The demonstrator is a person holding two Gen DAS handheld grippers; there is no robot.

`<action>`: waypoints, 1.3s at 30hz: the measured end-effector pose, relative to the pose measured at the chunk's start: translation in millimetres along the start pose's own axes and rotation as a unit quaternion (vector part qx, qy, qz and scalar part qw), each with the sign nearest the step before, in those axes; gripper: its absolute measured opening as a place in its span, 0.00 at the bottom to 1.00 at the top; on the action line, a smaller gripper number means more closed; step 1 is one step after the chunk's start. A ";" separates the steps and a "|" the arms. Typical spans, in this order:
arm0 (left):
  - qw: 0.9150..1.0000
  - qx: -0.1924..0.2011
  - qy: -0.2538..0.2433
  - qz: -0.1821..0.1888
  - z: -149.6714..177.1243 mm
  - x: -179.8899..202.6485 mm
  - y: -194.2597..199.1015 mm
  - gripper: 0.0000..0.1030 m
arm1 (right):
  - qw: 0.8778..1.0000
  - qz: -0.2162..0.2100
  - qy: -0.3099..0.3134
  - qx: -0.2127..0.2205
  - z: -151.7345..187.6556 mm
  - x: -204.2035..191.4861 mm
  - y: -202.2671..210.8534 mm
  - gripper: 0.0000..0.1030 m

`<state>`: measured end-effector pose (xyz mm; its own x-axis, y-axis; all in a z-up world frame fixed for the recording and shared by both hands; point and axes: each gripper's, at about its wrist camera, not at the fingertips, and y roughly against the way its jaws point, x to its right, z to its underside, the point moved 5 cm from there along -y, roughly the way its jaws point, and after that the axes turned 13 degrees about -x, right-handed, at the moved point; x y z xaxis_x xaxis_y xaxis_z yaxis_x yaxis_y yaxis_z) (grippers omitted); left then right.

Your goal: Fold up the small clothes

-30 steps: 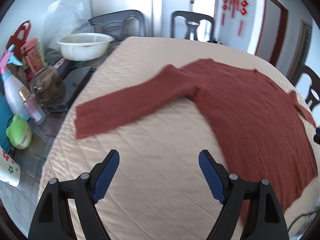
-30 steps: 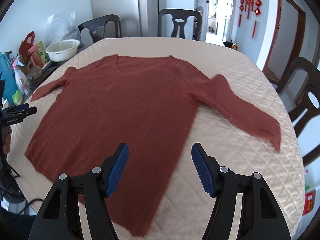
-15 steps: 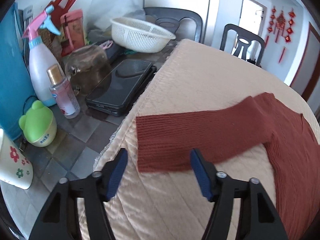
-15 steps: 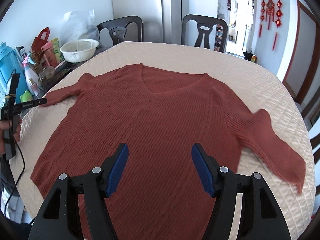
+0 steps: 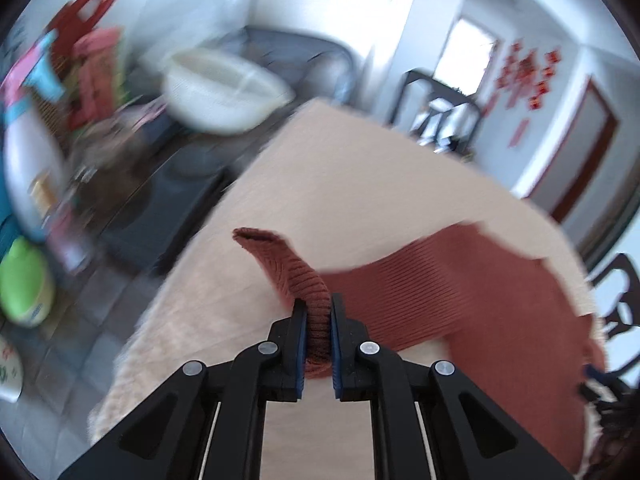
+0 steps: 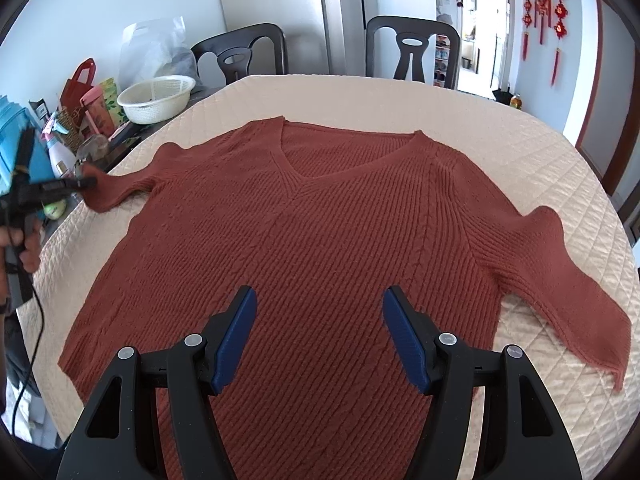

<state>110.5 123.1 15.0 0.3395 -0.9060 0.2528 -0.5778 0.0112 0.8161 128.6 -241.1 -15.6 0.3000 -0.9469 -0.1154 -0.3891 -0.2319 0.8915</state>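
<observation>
Lying flat and unfolded on the quilted surface (image 6: 520,152), the sweater (image 6: 320,240) has no fold made yet. Left gripper (image 5: 319,344) clamps its sleeve cuff (image 5: 296,276); right gripper (image 6: 320,336) hovers wide above the body, holding nothing.
</observation>
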 end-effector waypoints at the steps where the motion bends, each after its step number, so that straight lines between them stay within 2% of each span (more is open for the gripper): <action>1: 1.000 0.009 -0.013 0.013 -5.3 13.9 5.7 0.11 | 1.000 0.000 -0.002 0.000 0.0 1.1 -0.1 0.64; 4: 0.996 0.018 -0.054 0.068 -22.1 64.8 12.5 0.11 | 1.000 -0.002 -0.008 0.001 0.1 3.4 1.1 0.64; 7: 0.989 0.010 -0.096 0.110 -29.9 118.2 3.6 0.11 | 1.000 -0.008 -0.012 0.004 -0.1 3.3 3.3 0.64; 10: 0.981 -0.012 -0.129 0.147 -28.7 167.6 -19.6 0.11 | 1.000 -0.012 -0.013 0.006 0.6 2.5 5.9 0.64; 12: 0.973 -0.042 -0.145 0.174 -21.3 196.4 -41.7 0.12 | 1.000 -0.016 -0.016 0.006 0.8 2.5 6.6 0.64; 16: 0.962 -0.101 -0.154 0.201 -7.0 223.4 -78.2 0.14 | 0.999 -0.024 -0.023 0.005 0.9 4.2 8.3 0.64; 17: 0.961 -0.106 -0.150 0.208 -4.4 223.7 -78.2 0.16 | 0.999 -0.025 -0.025 0.006 0.3 4.5 9.4 0.64; 19: 0.959 -0.089 -0.148 0.225 -3.4 219.6 -61.3 0.26 | 0.999 -0.031 -0.028 0.009 -2.0 4.1 11.9 0.64; 21: 0.962 -0.062 -0.149 0.220 -8.9 208.9 -42.9 0.32 | 0.999 -0.040 -0.030 0.011 -6.3 2.6 12.1 0.64; 23: 0.967 -0.040 -0.150 0.204 -12.9 190.7 -29.5 0.32 | 0.998 -0.053 -0.034 0.012 -14.1 -0.4 9.8 0.64; 26: 0.979 -0.017 -0.144 0.144 -21.4 163.3 -25.4 0.32 | 0.996 -0.077 -0.038 0.016 -29.4 -6.7 3.6 0.64; 28: 0.984 -0.017 -0.143 0.107 -20.2 146.2 -30.2 0.32 | 0.995 -0.084 -0.043 0.012 -42.9 -9.1 -8.0 0.63; 32: 0.987 -0.042 -0.135 0.079 -11.6 124.5 -49.3 0.32 | 0.993 -0.095 -0.066 -0.021 -67.5 -5.7 -42.1 0.47; 37: 0.986 -0.060 -0.133 0.078 -1.5 117.6 -70.5 0.32 | 0.993 -0.090 -0.070 -0.043 -81.4 -8.6 -66.3 0.39; 38: 0.986 -0.063 -0.134 0.080 -1.6 119.3 -74.2 0.32 | 0.993 -0.087 -0.070 -0.046 -83.5 -9.4 -68.5 0.26; 39: 0.985 -0.064 -0.137 0.080 -2.3 120.4 -76.9 0.32 | 0.992 -0.090 -0.070 -0.049 -84.9 -10.0 -69.4 0.18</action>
<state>197.5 14.2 -16.1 0.0287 -0.9680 0.2494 -0.5032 0.2016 0.8403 226.5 -196.7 -39.2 0.2297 -0.9158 -0.3295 -0.2519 -0.3829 0.8888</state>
